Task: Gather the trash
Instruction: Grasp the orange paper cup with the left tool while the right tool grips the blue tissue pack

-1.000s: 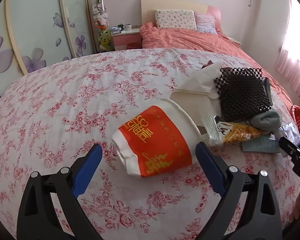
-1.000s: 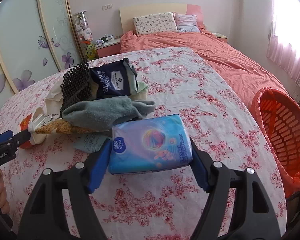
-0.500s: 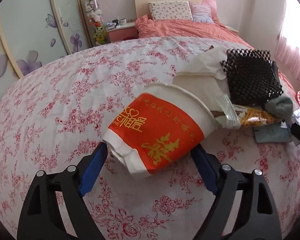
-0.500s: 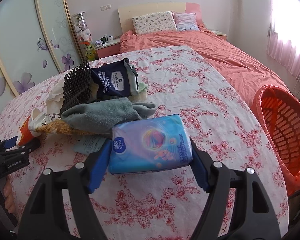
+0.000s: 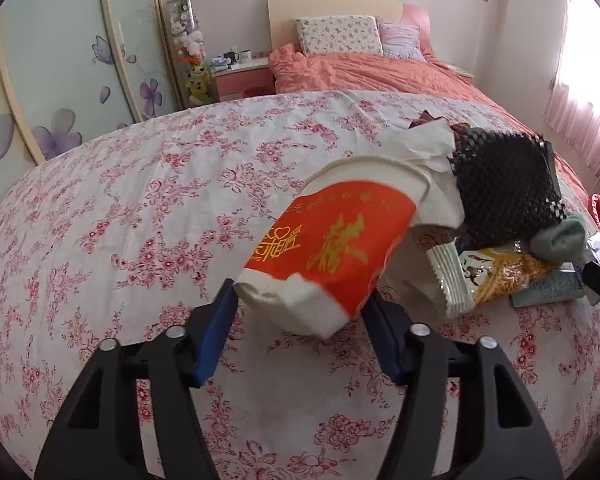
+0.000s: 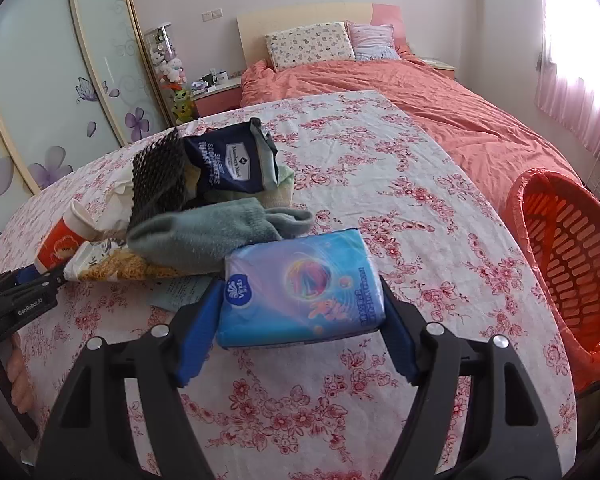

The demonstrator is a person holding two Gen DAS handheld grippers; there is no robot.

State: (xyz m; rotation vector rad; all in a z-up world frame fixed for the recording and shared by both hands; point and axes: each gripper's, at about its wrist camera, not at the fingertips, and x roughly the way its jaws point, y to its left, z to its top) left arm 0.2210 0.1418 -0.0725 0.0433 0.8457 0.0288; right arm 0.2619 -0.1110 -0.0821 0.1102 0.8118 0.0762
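A crumpled red-and-white paper cup [image 5: 332, 256] sat at frame centre, the closing left tongs [image 5: 300, 312] pinching it; the right tongs [image 6: 300, 316] clamped a glossy blue tissue pack [image 6: 300, 288].

One crushed red-and-white paper cup [image 5: 332, 248], at 9 o'clock of the pile.
One blue tissue pack [image 6: 300, 288], at 5 o'clock of the pile.
One grey-green sock [image 6: 204, 236], pile centre.
One black mesh sheet [image 6: 158, 176], at 11 o'clock.
One dark blue snack bag [image 6: 228, 164], at 12 o'clock.
One yellow snack wrapper [image 6: 112, 264], at 8 o'clock.
One crumpled white paper [image 5: 424, 144].
One pale printed slip [image 6: 180, 292], under the pile's near edge.
One orange basket [image 6: 560, 252], at 3 o'clock, off the floral cloth [image 6: 400, 216].
Two pillows: one floral pillow [image 6: 310, 44], one pink pillow [image 6: 370, 38].
Two grippers: left gripper [image 5: 300, 308], right gripper [image 6: 300, 316].
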